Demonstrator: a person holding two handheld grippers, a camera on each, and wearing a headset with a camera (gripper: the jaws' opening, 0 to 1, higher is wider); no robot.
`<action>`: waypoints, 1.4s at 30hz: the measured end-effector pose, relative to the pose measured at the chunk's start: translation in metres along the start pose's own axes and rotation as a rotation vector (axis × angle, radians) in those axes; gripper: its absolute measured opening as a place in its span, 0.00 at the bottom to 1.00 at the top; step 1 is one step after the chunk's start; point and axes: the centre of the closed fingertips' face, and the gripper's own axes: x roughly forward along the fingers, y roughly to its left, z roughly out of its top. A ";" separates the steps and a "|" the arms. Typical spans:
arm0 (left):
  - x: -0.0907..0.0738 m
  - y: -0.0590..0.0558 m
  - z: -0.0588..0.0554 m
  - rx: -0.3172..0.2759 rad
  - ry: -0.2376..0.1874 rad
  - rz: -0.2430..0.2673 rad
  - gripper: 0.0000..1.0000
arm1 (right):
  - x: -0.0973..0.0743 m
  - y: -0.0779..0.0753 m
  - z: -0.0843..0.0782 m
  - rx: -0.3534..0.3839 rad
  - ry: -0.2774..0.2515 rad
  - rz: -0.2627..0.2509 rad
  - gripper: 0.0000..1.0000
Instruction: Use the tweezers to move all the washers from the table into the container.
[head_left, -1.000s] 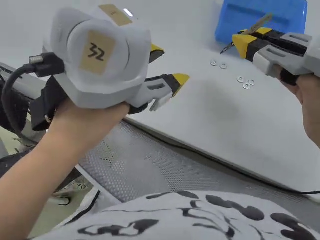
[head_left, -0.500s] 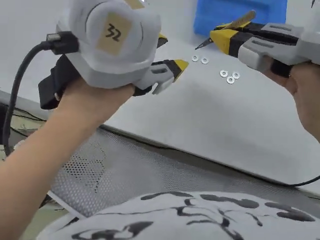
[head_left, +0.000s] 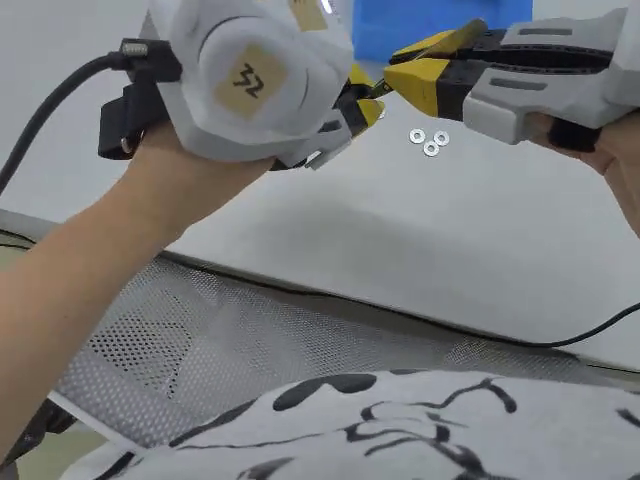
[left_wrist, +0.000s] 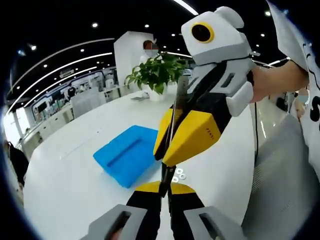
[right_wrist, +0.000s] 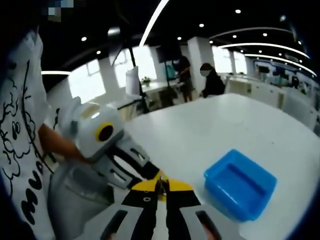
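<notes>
Right hand-held gripper, jaws tight on thin tweezers, tip-to-tip with left hand-held gripper; blue container alongside.

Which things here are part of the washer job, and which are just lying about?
Job: tweezers, washers, blue container, left gripper, right gripper, white table.
Lying about: potted plant, black cable.

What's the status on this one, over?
Right tongs clamp tweezers; left tongs shut on their tip. Washers on table, container beyond. Nothing in the way.
</notes>
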 end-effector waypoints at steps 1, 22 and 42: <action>0.000 0.000 0.001 -0.004 -0.002 0.001 0.00 | 0.000 0.000 0.001 0.002 -0.002 -0.002 0.01; -0.016 0.011 0.013 0.110 -0.070 0.189 0.00 | 0.000 0.000 0.008 0.073 0.011 -0.001 0.02; -0.002 0.006 0.000 -0.127 -0.050 0.133 0.10 | -0.001 -0.013 0.015 0.096 -0.044 -0.056 0.01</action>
